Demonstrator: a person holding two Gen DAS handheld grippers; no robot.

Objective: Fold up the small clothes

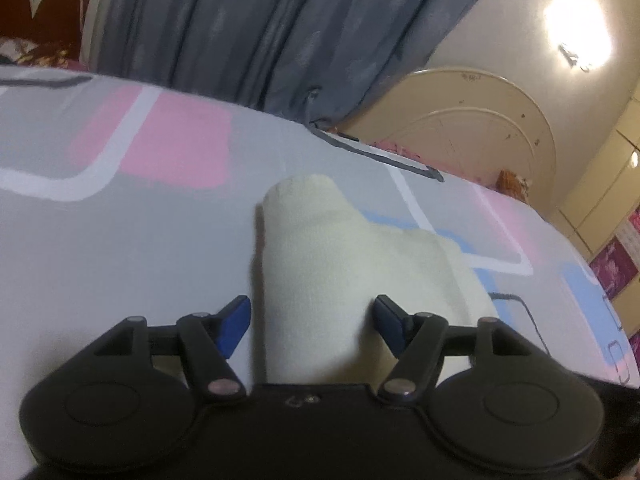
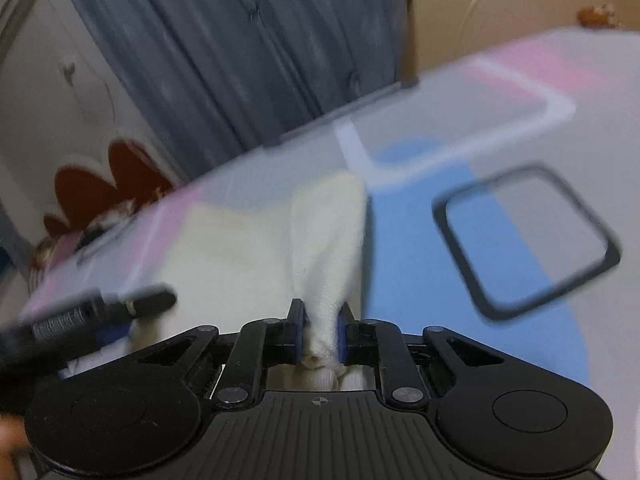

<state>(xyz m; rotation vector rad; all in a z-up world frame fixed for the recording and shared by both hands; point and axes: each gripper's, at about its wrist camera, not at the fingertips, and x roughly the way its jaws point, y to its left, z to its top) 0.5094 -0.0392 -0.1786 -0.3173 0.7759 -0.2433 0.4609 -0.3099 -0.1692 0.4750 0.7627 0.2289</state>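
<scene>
A small cream knit garment lies on the bed's patterned sheet. My left gripper is open, its blue-padded jaws wide on either side of the garment's near end, not clamping it. In the right wrist view the same cream garment stretches away from me. My right gripper is shut on a bunched edge of it. The left gripper shows blurred at the lower left of the right wrist view.
The sheet is grey with pink, blue and white blocks and a black-outlined square. Grey curtains hang behind the bed. A cream headboard stands at the far right. The bed's edge runs along the right.
</scene>
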